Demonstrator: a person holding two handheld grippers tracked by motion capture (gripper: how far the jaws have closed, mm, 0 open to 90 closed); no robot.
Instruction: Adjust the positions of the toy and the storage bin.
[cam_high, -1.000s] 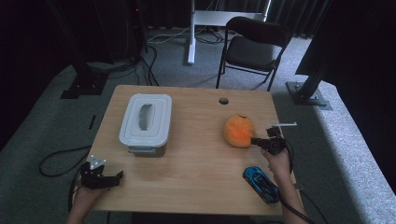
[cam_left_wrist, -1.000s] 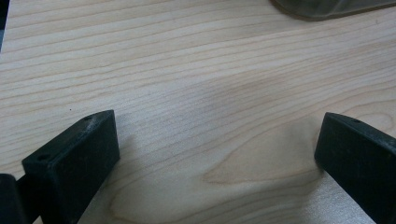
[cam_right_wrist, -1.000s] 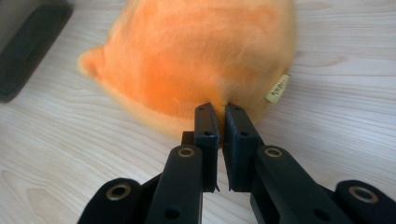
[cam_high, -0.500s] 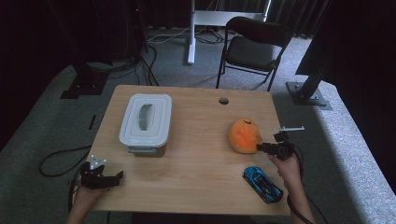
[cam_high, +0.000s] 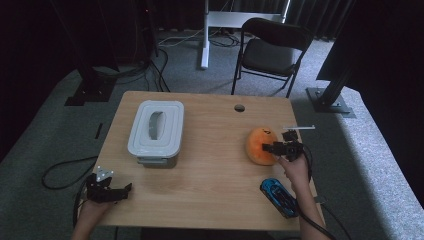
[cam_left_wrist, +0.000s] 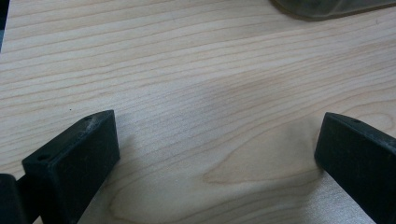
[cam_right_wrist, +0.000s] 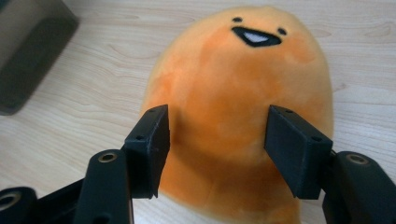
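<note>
1. Left tongs (cam_high: 122, 190) rest at the table's (cam_high: 210, 175) near left corner, released, with bare wood between the jaws in the left gripper view; they hold nothing.
2. A grey lidded box (cam_high: 156, 131) sits on the left half of the table, well apart from both tongs. It plays no part now, but a wide sweep with the toy could knock it.
3. The orange plush (cam_high: 260, 146) lies on the right half of the table, face away from the right hand. In the right gripper view its rounded back sits between the jaws.
4. Right tongs (cam_high: 270, 148) have just been opening; the jaws stand either side of the plush (cam_right_wrist: 233, 116) without pinching it, so it is released.
5. Risks, as I judge them: the soft body may bulge and slip if re-gripped shallowly near its edge, and jaws dragging on the fabric while backing off could tug or roll it.
6. A blue toy car (cam_high: 280, 197) lies near the right forearm; pulling the hand back carelessly could nudge it off the table's near edge.
</note>
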